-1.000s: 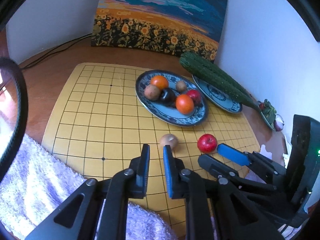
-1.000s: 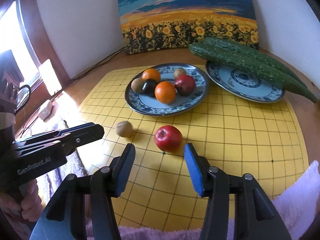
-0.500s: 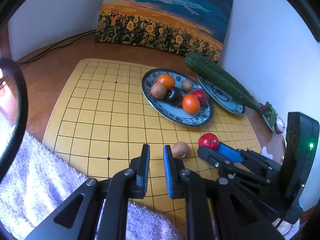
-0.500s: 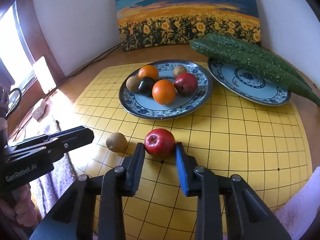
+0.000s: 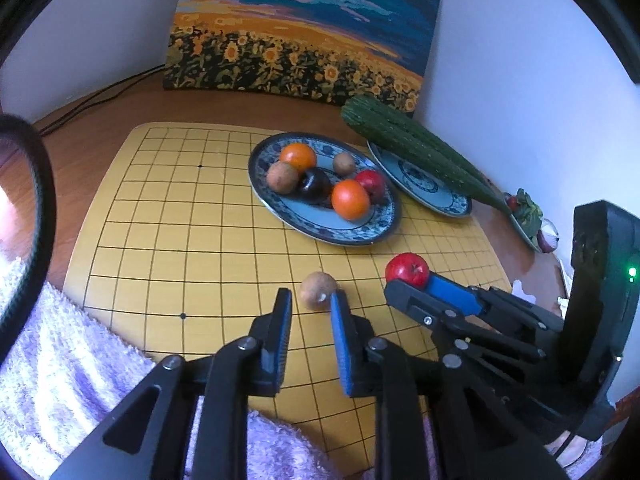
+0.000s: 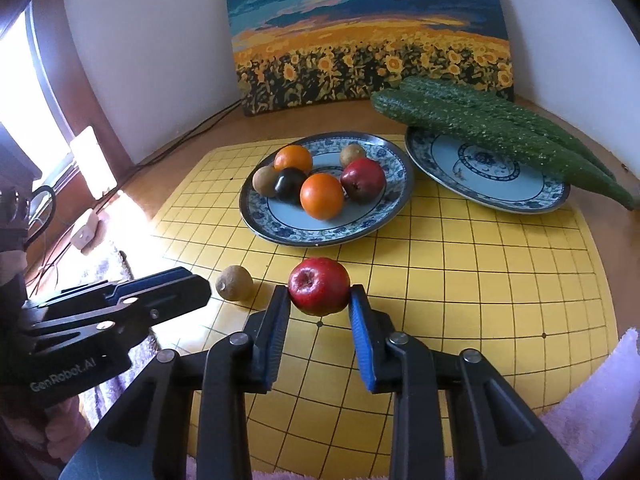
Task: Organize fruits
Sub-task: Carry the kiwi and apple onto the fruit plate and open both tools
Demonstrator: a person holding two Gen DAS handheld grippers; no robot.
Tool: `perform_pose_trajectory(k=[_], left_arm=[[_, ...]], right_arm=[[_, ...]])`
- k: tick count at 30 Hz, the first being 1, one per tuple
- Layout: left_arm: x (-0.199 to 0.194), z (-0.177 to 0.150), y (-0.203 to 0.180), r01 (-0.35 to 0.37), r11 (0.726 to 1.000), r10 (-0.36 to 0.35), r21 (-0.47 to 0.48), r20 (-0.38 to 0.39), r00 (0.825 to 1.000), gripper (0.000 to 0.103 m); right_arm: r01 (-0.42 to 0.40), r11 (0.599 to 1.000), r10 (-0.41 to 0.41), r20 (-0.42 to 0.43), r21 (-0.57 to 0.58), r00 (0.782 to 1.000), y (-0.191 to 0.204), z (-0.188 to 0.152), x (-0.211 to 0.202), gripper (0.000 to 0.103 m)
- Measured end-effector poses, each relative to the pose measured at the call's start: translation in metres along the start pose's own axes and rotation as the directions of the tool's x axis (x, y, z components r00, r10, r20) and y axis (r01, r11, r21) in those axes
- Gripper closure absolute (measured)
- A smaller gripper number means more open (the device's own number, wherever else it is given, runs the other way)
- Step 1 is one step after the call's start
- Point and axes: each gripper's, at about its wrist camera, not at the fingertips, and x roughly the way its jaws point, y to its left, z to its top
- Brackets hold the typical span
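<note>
Board (image 6: 460,280): yellow, gridded, on a wooden table (image 5: 100,136); bears two blue-patterned plates.

Near plate (image 6: 256,220): holds two oranges, two brown fruits, one dark fruit and one red fruit, clustered.

Far plate (image 6: 480,192): cucumbers (image 6: 500,128) lie across its back rim.

Apple (image 6: 319,286): red, off the plates, on the board in front of the near plate, stem end up. Sits between the fingertips of the right gripper (image 6: 320,300); both blue pads touch its sides, jaws closed to the apple's width.

Kiwi (image 5: 318,291): brown, on the board just left of the apple, apart from it. Lies at the tips of the left gripper (image 5: 310,306), jaws partly open; whether the right pad touches it cannot be told.

Towel (image 5: 60,360): lilac, at the board's near edge.

Painting (image 6: 368,32): sunflowers, against the wall.
</note>
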Motion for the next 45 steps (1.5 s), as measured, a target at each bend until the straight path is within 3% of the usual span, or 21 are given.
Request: perform_pose_trajectory(k=[8,18,21,26,35,45], left_arm=[[0.011,0.005,-0.012,-0.012,0.999,0.012,0.040,-0.008,1.000,0.065],[0.027,0.007,-0.014,-0.037,0.999,0.038,0.039,-0.041,0.998,0.066],[0.029,0.006,-0.013,-0.047,0.998,0.049,0.033,-0.051,0.997,0.077],[0.029,0.007,-0.011,-0.041,0.999,0.043,0.025,-0.053,0.998,0.077],[0.018,0.011,-0.014,-0.035,0.999,0.035,0.024,-0.029,0.999,0.077],[0.004,0.040,-0.017,-0.036,0.998,0.034,0.046,0.027,0.999,0.077]], right_arm=[[0.001,1.000,-0.001,0.004,0.016,1.000,-0.005,-0.002,-0.004,0.072],[-0.006,1.000,0.005,0.019,0.025,1.000,-0.013,0.000,-0.011,0.072],[-0.008,1.000,0.007,0.021,0.028,1.000,-0.014,0.000,-0.011,0.072],[-0.009,1.000,0.009,0.023,0.026,1.000,-0.013,0.000,-0.012,0.072],[-0.011,1.000,0.010,0.027,0.021,1.000,-0.010,0.003,-0.016,0.072],[-0.002,1.000,0.002,0.042,0.004,0.999,-0.011,0.021,-0.018,0.072]])
